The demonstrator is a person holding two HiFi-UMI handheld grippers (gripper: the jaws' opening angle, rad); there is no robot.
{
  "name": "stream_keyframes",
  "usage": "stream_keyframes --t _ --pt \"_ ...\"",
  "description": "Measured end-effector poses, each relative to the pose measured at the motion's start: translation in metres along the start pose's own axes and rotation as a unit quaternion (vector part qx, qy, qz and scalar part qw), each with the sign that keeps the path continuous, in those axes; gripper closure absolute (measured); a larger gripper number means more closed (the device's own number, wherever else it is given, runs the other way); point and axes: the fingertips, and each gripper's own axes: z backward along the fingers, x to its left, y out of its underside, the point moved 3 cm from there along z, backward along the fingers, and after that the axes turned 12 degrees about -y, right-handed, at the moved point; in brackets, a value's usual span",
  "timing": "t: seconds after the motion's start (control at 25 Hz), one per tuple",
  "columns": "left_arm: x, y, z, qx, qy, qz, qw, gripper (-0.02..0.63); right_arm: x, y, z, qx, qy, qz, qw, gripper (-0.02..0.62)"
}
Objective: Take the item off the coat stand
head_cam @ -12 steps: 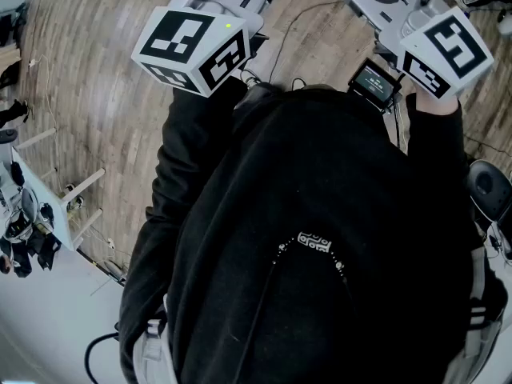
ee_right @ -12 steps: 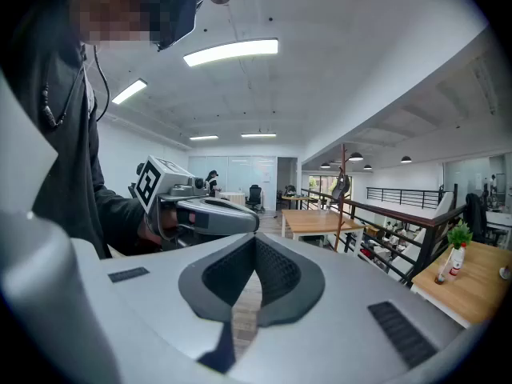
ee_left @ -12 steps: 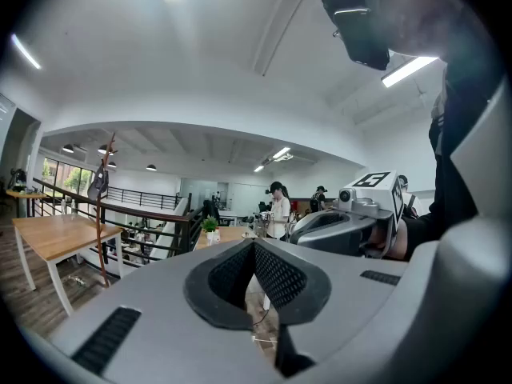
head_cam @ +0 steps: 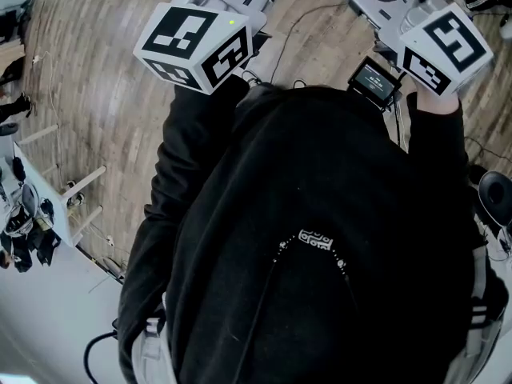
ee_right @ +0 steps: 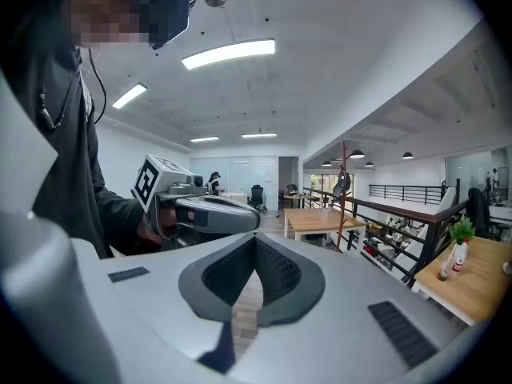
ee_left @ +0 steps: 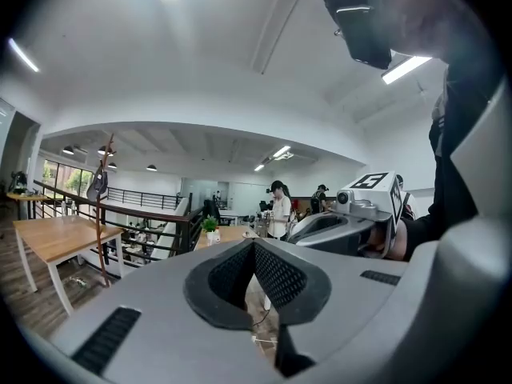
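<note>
Far across the open room, beside a light wooden table, a thin reddish-brown coat stand is seen standing upright, and a dark item is hung near its top. A black metal railing is seen just behind them. Stand and item are kept well apart from both tools. The grey plastic left gripper is held out roughly level, its jaws brought fully together, and nothing is caught between the ribbed black pads. The grey plastic right gripper is held level beside it, likewise closed completely and empty. Each tool is caught in the other's camera, side by side and apart. From the head view, both are held out in front of a person's black sweater, above a pale wood-plank floor
</note>
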Motion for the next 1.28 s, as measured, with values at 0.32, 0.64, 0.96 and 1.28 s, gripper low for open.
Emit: stream_keyframes --t 0.32,0.64,0.96,1.28 --pt "-0.004 0.0 -0.002 0.002 0.0 0.017 0.9999 0.603 0.002 -0.001 0.0 0.016 0.01 0.032 0.999 0.578" --pt "0.005 0.004 -0.019 0.0 0.018 0.024 0.9996 0.603 -0.008 0.002 -0.007 0.019 0.01 0.021 1.0 0.578" --pt "0.025 -0.005 -0.044 -0.015 0.04 0.026 0.9988 0.602 -0.039 -0.003 -0.01 0.023 0.044 0.0 0.999 0.578" --pt "0.1 0.0 -0.077 -0.011 0.042 0.023 0.9988 0.603 -0.099 -0.003 -0.063 0.038 0.053 -0.009 0.998 0.578"
